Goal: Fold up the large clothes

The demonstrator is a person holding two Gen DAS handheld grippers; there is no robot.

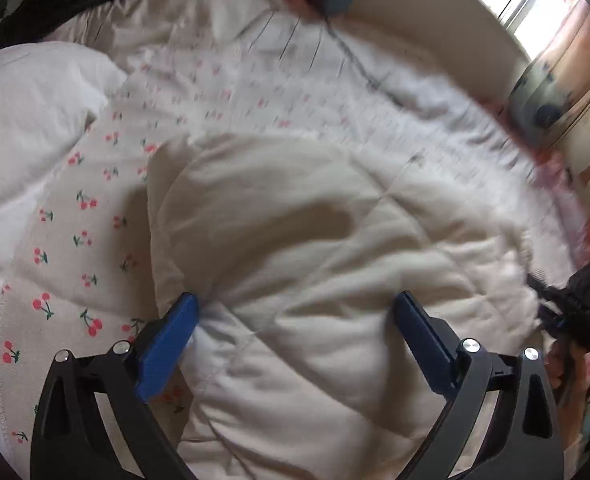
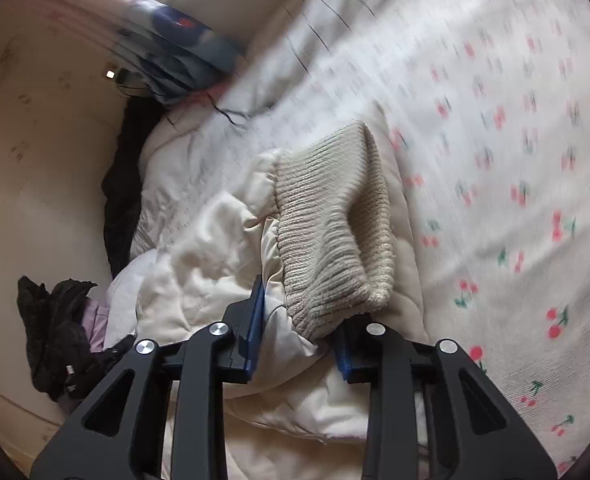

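Observation:
A cream quilted jacket (image 1: pixel 295 240) lies spread on a bed with a cherry-print sheet (image 1: pixel 75 240). My left gripper (image 1: pixel 295 308) hangs just over the jacket's body, blue pads wide apart and open, nothing pinched between them. In the right wrist view my right gripper (image 2: pixel 299 320) is shut on the jacket's sleeve end (image 2: pixel 287 336), just behind its ribbed knit cuff (image 2: pixel 331 224), which sticks out forward past the blue pads. The rest of the jacket (image 2: pixel 199 276) is bunched to the left of that grip.
A white pillow or duvet (image 1: pixel 35 120) lies at the left of the bed. Dark clothes (image 2: pixel 55 332) are heaped on the pale floor beside the bed, and blue-grey fabric (image 2: pixel 183 56) sits at the bed's far end near a window (image 1: pixel 547 12).

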